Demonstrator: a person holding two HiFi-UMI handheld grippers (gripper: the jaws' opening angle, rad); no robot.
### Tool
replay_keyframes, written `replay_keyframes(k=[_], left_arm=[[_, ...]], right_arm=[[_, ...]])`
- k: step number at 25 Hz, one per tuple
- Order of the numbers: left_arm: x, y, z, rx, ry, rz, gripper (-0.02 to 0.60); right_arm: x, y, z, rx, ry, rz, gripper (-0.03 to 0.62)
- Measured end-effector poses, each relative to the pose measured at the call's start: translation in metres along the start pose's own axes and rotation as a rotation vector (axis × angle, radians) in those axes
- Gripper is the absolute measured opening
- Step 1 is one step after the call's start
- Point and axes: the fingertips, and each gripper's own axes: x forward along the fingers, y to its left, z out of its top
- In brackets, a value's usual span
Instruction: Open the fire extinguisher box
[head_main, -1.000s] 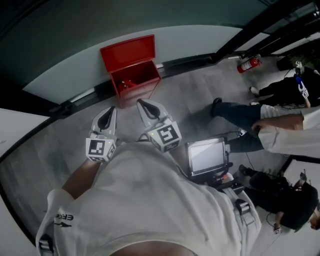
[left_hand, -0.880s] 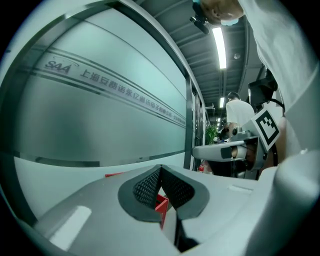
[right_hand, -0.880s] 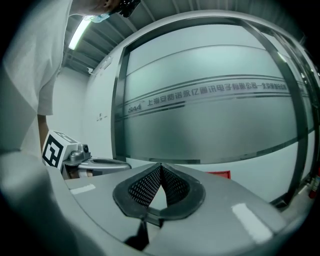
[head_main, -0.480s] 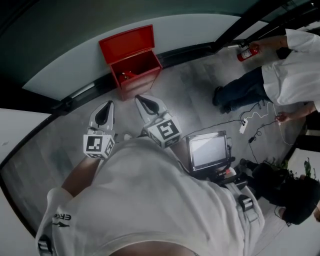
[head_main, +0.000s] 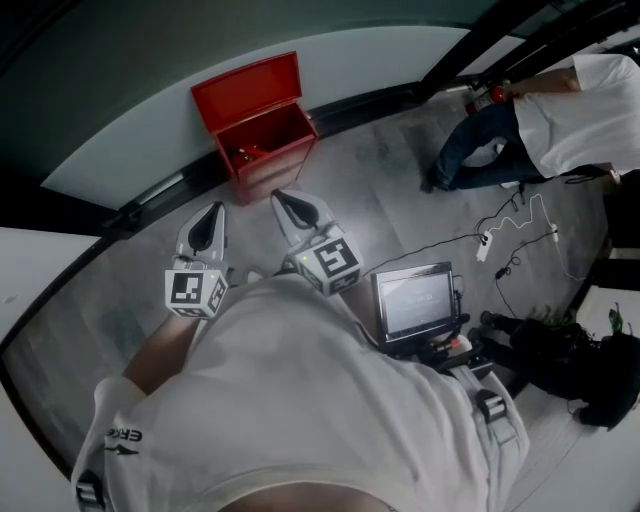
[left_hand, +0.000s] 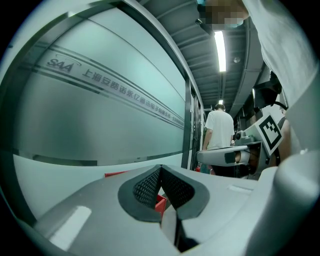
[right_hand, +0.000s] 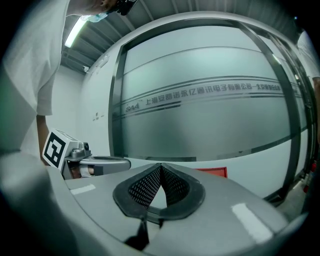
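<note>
Red box (head_main: 278, 158) open (lid (head_main: 246, 86) upright)

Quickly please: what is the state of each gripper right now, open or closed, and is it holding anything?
Left gripper: closed, holding nothing.
Right gripper: closed, holding nothing.
</note>
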Motion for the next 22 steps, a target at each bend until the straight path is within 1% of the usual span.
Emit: replay_keyframes(k=[4,8,17,22], left_arm=[[0.005,0.001,0.0,-0.002,0.005,-0.006,0.003],[0.009,0.001,0.001,-0.005,0.012,-0.004,0.002],[0.011,-0.001,-0.003,-0.006,0.02,-0.01,0.003],[0.008,0.001,-0.001,-0.009,0.011,-0.007,0.003]], right_arm=[[0.002,-0.007,0.0,-0.01,0.001,-0.01,0.011],[0.004,-0.009,0.007,0.012,-0.013,-0.015,0.011],[0.002,-0.014,-0.001,0.016,0.006,-0.029,0.011],[0.002,-0.012,-0.002,-0.009,-0.002,-0.026,0.012]])
